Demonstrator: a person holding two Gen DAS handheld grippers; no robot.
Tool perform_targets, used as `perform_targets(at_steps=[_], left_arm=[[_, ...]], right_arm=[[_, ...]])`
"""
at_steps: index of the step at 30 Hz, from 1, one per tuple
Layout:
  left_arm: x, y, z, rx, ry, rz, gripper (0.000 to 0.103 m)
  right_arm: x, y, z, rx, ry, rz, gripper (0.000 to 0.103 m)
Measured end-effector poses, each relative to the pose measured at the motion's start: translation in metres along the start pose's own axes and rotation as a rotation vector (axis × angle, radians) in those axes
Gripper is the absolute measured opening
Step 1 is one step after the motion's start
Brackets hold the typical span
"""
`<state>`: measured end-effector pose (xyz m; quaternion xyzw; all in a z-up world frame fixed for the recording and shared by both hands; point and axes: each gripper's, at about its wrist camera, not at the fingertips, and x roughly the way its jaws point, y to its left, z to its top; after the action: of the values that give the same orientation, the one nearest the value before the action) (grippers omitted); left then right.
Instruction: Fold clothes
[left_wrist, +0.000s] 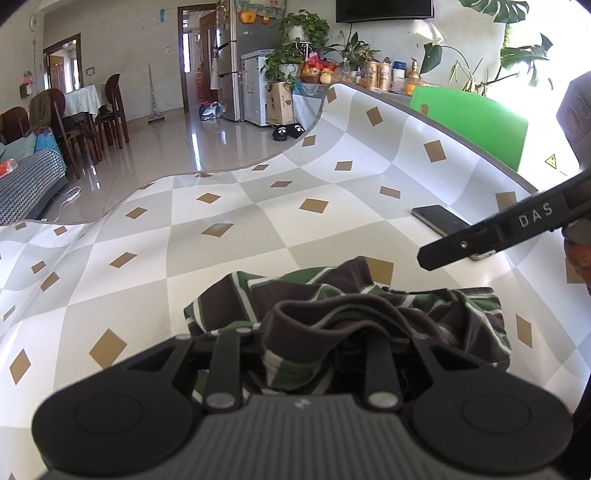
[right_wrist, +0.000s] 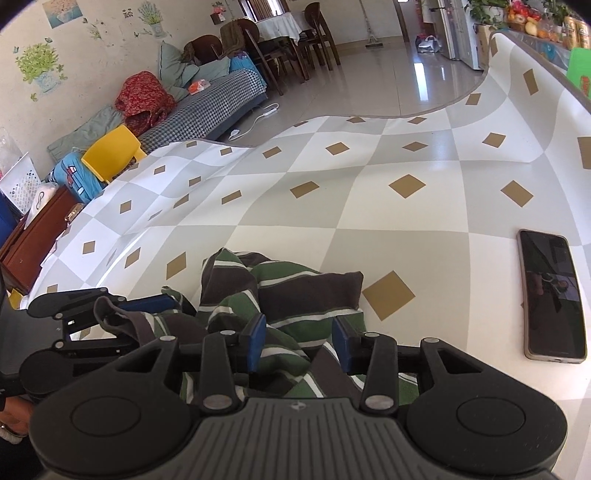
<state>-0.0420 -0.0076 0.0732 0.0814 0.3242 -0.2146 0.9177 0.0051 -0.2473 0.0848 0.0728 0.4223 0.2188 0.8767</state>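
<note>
— Shirt (right_wrist: 280, 295) lies bunched on our bench (right_wrist: 388, 221), collar pinched tight in our left claw (right_wrist: 122, 314).
— Our right claw (right_wrist: 299, 343) gapes above it; phone (right_wrist: 550, 295) alongside.

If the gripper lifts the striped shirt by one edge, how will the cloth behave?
The striped shirt will probably hang limp, since it lies crumpled in soft folds. It looks light, being thin knit fabric. The left gripper has collar cloth bunched between its fingers, so it likely grips well, not slippery.
</note>
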Motion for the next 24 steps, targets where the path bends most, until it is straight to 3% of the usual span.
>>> perform_targets(at_steps=[20, 24], left_arm=[[-0.016, -0.004, -0.01, -0.095, -0.022, 0.039, 0.025], [-0.02, -0.006, -0.011, -0.101, -0.036, 0.052, 0.025]], right_arm=[[-0.001, 0.011, -0.048, 0.113, 0.045, -0.049, 0.04], [-0.003, 0.01, -0.05, 0.119, 0.019, -0.081, 0.019]])
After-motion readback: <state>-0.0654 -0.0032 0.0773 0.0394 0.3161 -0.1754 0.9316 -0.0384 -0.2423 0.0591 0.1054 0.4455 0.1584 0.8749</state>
